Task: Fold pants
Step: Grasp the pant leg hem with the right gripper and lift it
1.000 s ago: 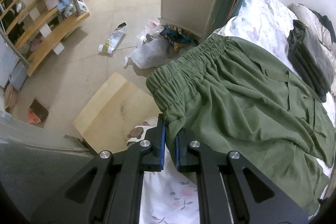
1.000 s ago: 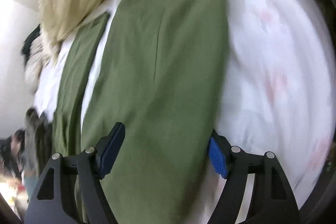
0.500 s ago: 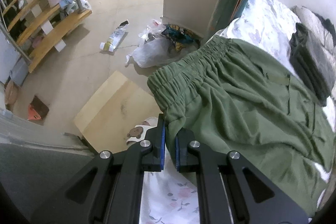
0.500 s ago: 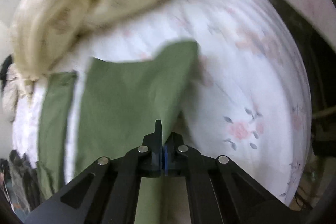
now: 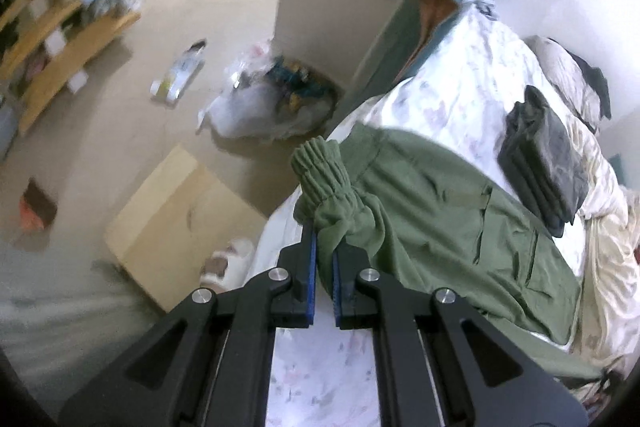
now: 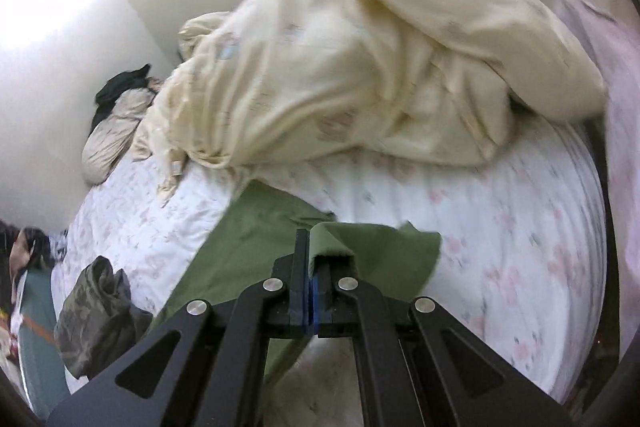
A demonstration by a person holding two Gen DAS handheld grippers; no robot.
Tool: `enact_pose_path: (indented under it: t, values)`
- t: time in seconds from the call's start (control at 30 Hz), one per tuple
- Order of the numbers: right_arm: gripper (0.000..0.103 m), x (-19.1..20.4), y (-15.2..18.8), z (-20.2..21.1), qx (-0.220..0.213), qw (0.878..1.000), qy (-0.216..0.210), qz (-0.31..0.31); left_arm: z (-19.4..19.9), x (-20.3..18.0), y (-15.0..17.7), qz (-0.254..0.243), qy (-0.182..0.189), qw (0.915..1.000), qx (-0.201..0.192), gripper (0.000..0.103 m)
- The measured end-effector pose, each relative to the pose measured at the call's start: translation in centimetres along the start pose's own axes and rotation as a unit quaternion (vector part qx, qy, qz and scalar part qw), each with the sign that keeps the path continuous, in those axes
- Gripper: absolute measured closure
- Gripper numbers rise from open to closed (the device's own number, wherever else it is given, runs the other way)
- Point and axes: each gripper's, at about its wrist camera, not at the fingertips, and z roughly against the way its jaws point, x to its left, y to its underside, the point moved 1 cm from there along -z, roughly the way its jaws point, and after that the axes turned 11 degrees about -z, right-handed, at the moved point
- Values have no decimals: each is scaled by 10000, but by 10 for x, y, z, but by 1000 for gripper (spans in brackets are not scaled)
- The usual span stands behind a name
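Green pants [image 5: 440, 211] lie on a floral bed sheet [image 5: 460, 75]. My left gripper [image 5: 324, 259] is shut on the elastic waistband [image 5: 320, 171], which is lifted and bunched above the fingers. In the right wrist view my right gripper [image 6: 311, 267] is shut on a leg end of the pants [image 6: 360, 239], lifted and folded over the rest of the leg [image 6: 240, 251]. The middle of the pants between the two views is not seen whole.
A folded dark garment [image 5: 544, 155] lies on the bed beyond the pants; it shows in the right wrist view [image 6: 96, 311] too. A cream duvet [image 6: 360, 59] is heaped at the bed's far side. The floor left of the bed holds a cardboard sheet [image 5: 176, 223], bags and a white cabinet [image 5: 332, 11].
My right gripper closed on the leg end and lifted it up and back over the leg. My left gripper raised the waistband, which now bunches up, and moved over the bed.
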Motion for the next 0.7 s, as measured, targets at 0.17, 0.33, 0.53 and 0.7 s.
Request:
enact_pose_path:
  t: [0.17, 0.33, 0.53, 0.7]
  values:
    - [103, 56, -7, -36, 234, 9971, -26, 725, -15, -26, -45, -304, -37, 9995, -1, 99]
    - [103, 114, -8, -87, 430, 9895, 141, 1370, -48, -48, -82, -580, -201, 9981, 101, 99]
    - [103, 189, 11, -183, 611, 9743, 508, 2109, -110, -81, -128, -920, -552, 9940, 196, 98]
    - [103, 236, 50, -278, 788, 9547, 895, 2725, -168, -103, -148, -1297, -851, 9878, 141, 98]
